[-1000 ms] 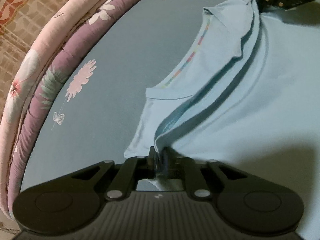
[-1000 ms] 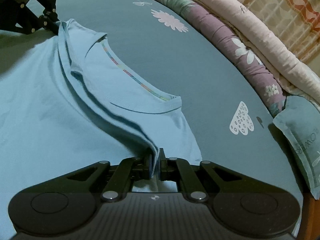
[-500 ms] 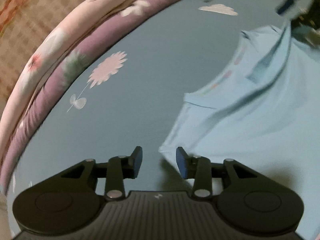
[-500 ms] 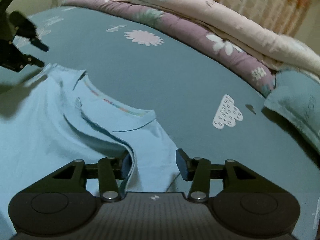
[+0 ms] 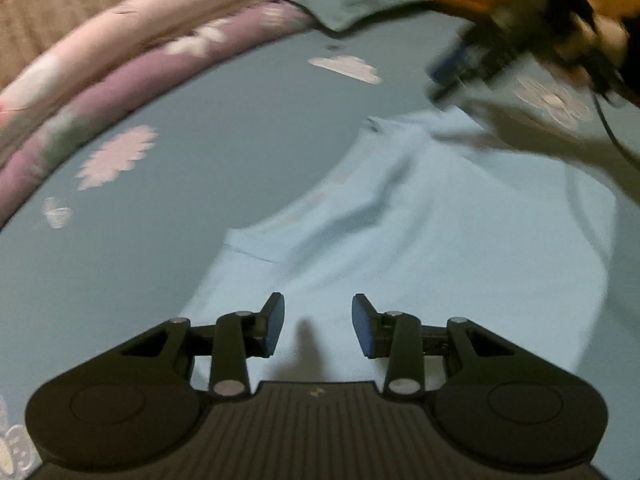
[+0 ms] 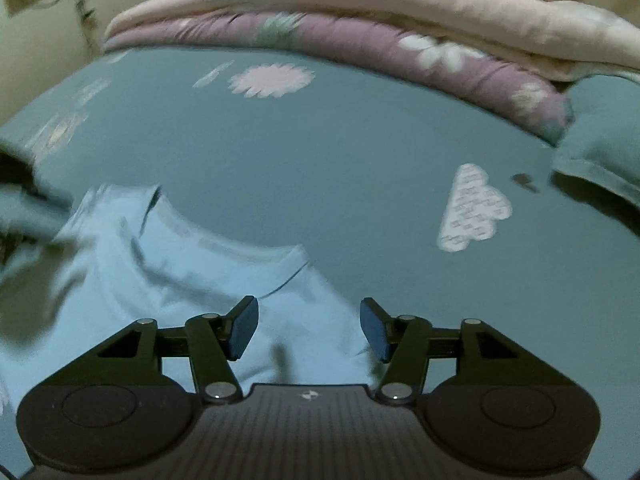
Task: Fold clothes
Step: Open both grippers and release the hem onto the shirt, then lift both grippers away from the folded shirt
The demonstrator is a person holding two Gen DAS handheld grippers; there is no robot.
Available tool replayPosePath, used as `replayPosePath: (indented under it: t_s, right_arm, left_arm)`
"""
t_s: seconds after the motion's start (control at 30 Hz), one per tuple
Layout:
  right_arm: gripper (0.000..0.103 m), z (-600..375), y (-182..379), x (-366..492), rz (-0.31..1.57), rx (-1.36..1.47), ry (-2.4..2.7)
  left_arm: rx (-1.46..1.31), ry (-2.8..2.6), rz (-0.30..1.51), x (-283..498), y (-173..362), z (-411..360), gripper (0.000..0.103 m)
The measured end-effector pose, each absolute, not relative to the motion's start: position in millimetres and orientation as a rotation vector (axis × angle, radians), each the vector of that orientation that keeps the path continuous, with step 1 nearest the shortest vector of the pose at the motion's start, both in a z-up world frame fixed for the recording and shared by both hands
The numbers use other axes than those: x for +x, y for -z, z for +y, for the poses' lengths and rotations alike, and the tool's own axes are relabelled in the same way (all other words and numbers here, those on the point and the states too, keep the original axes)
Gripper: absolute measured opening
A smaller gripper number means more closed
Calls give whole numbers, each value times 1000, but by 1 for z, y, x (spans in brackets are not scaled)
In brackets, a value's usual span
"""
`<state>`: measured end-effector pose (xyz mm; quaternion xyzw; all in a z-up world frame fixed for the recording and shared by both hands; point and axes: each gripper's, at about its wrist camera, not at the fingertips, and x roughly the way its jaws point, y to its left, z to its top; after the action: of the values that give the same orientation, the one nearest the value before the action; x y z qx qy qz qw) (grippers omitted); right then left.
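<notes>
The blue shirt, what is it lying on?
The light blue shirt lies flat on a teal bedsheet printed with pale flowers. The part of the sheet under the shirt is covered, so anything there cannot be seen.

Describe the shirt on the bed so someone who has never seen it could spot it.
Start at the teal bedsheet with pale flower prints. Near its front edge lies the light blue T-shirt, collar toward the rolled quilts. It is the only plain, pattern-free fabric there.

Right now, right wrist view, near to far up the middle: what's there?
Right tool, open → light blue t-shirt → teal bedsheet → pink flower print → purple quilt → pink quilt.
</notes>
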<state>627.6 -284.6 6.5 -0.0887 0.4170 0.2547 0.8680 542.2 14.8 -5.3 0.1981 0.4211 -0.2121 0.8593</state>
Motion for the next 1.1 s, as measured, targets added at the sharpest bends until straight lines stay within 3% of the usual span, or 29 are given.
replayPosePath:
  t_s: [0.13, 0.27, 0.43, 0.63, 0.8, 0.9, 1.1]
  right_arm:
    - [60, -301, -13, 615, 834, -49, -567]
    - [43, -276, -5, 594, 827, -160, -627]
    - [33, -234, 17, 587, 849, -289, -702]
    - [30, -196, 43, 604, 868, -291, -735]
    - [30, -223, 30, 624, 821, -162, -577]
    - [30, -270, 10, 618, 813, -33, -544]
    - [26, -325, 28, 596, 875, 159, -481]
  left_arm:
    - [394, 452, 928, 548, 24, 10, 38]
    - [333, 437, 944, 560, 34, 12, 38]
    - [299, 378, 936, 572, 38, 18, 42]
    - [249, 238, 915, 586, 41, 39, 53]
    - [257, 122, 873, 579, 29, 55, 45]
    - [240, 187, 823, 558, 12, 58, 46]
    - [174, 385, 851, 515, 5, 34, 47]
